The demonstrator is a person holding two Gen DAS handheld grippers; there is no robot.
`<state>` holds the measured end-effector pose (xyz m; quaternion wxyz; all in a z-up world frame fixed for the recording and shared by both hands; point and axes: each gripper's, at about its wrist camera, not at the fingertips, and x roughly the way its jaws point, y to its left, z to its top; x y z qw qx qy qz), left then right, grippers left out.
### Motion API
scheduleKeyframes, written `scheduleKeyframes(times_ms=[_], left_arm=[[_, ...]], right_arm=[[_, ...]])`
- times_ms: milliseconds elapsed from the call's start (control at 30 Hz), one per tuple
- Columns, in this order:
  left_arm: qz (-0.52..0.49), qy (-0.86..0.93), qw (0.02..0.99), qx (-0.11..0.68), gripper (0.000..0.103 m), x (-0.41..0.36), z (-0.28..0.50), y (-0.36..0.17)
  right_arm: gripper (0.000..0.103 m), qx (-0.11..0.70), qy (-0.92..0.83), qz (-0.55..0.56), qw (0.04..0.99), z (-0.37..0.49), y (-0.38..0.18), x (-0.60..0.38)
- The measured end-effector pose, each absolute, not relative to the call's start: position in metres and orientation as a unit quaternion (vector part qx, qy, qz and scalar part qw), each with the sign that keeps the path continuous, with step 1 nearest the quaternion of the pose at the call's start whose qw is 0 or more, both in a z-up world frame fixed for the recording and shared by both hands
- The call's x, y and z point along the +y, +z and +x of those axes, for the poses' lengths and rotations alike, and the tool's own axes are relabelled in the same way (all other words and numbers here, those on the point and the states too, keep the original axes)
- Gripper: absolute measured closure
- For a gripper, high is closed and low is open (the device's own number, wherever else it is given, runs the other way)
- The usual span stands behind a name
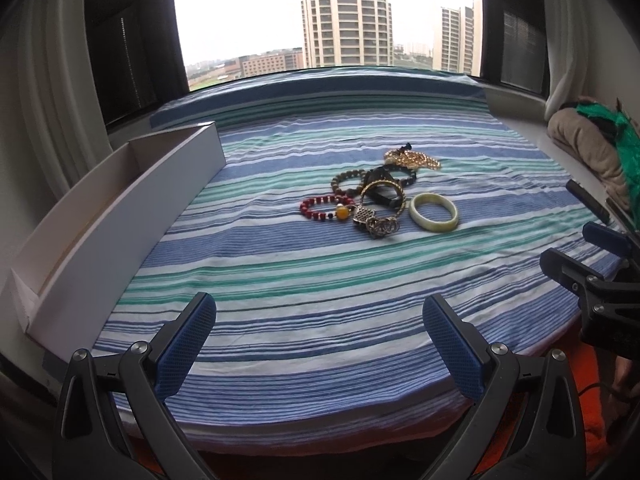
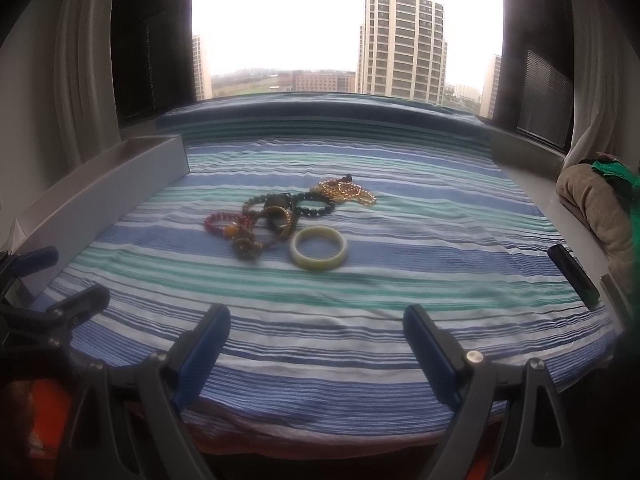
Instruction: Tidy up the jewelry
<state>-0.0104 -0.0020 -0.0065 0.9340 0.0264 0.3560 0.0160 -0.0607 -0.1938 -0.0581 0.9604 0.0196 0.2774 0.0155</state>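
A pile of jewelry lies mid-cloth on the striped blue-green cloth (image 1: 320, 280): a pale green jade bangle (image 1: 433, 212) (image 2: 319, 254), a red bead bracelet (image 1: 326, 208) (image 2: 224, 222), a brown bead bracelet (image 1: 348, 182), a gold bangle with metal charms (image 1: 380, 204), a dark bead bracelet (image 2: 316, 204) and a gold chain (image 1: 412, 159) (image 2: 346, 192). A long white open box (image 1: 120, 208) (image 2: 100, 196) stands at the left. My left gripper (image 1: 320, 344) is open and empty, near the front edge. My right gripper (image 2: 316, 348) is open and empty, also near the front; it shows in the left wrist view (image 1: 588, 256).
A beige bundle with green fabric (image 1: 592, 148) (image 2: 600, 208) lies at the right. A dark slim object (image 2: 572, 276) sits at the cloth's right edge. A window and curtains stand behind the cloth.
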Motion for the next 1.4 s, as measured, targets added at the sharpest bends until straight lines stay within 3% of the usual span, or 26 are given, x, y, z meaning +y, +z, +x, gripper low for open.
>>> scheduleKeyframes(times_ms=[1000, 1400], left_arm=[[-0.009, 0.011, 0.900, 0.436, 0.000, 0.010, 0.015, -0.025], [0.015, -0.027, 0.900, 0.435, 0.000, 0.010, 0.083, -0.003]], right_arm=[[0.013, 0.282, 0.025, 0.041, 0.958, -0.053, -0.067, -0.201], [0.013, 0.282, 0.015, 0.079, 0.956, -0.061, -0.071, -0.226]])
